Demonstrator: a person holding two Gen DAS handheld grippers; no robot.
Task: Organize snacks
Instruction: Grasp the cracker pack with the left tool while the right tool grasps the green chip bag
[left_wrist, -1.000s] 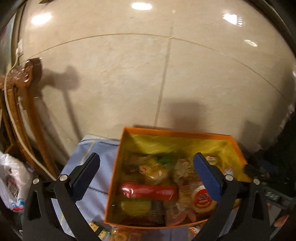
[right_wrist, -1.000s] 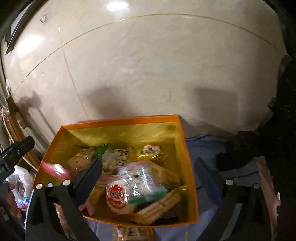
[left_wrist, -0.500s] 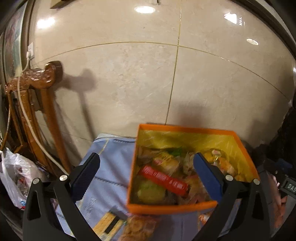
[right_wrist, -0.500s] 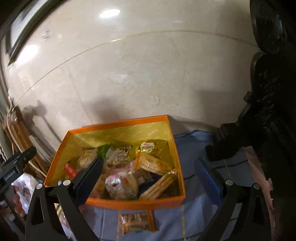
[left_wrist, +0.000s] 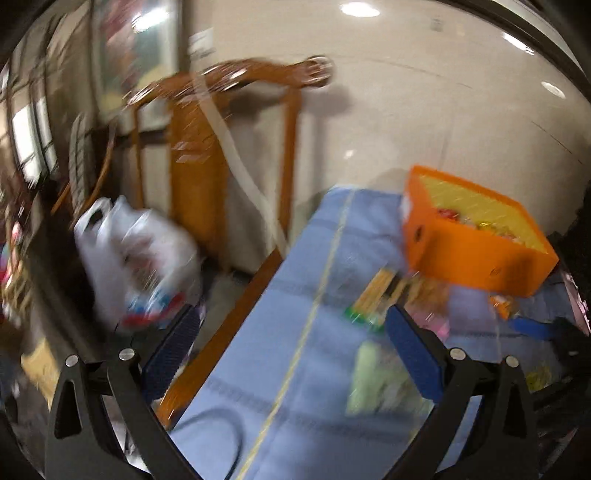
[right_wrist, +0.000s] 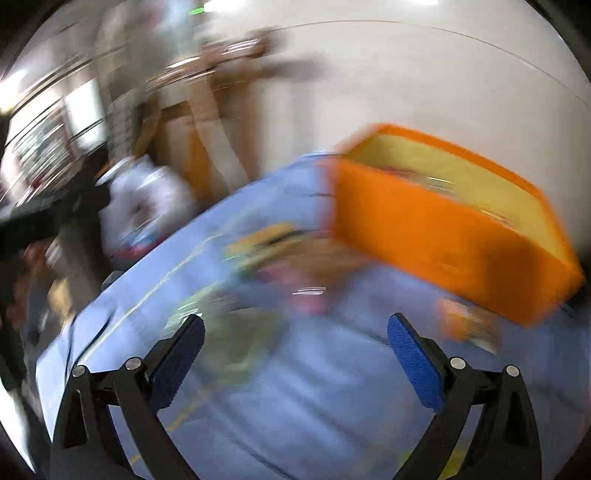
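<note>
An orange box (left_wrist: 472, 236) with a yellow lining holds several snack packets and stands at the far right of a blue tablecloth (left_wrist: 295, 302); it also shows in the right wrist view (right_wrist: 443, 221). Loose snack packets lie on the cloth in front of it, among them a pale green one (left_wrist: 373, 376) and a yellow one (left_wrist: 373, 291); they are blurred in the right wrist view (right_wrist: 288, 254). My left gripper (left_wrist: 291, 354) is open and empty above the cloth. My right gripper (right_wrist: 295, 358) is open and empty too. Both views are motion-blurred.
A carved wooden chair (left_wrist: 207, 155) stands left of the table against the marble wall. A white plastic bag (left_wrist: 136, 251) hangs beside it. The table's wooden edge (left_wrist: 236, 314) runs along the left of the cloth. A dark object (left_wrist: 569, 339) lies at the right.
Both grippers have pulled back and swung left from above the box. The box now sits far right, and the chair, bag and loose packets have come into view.
</note>
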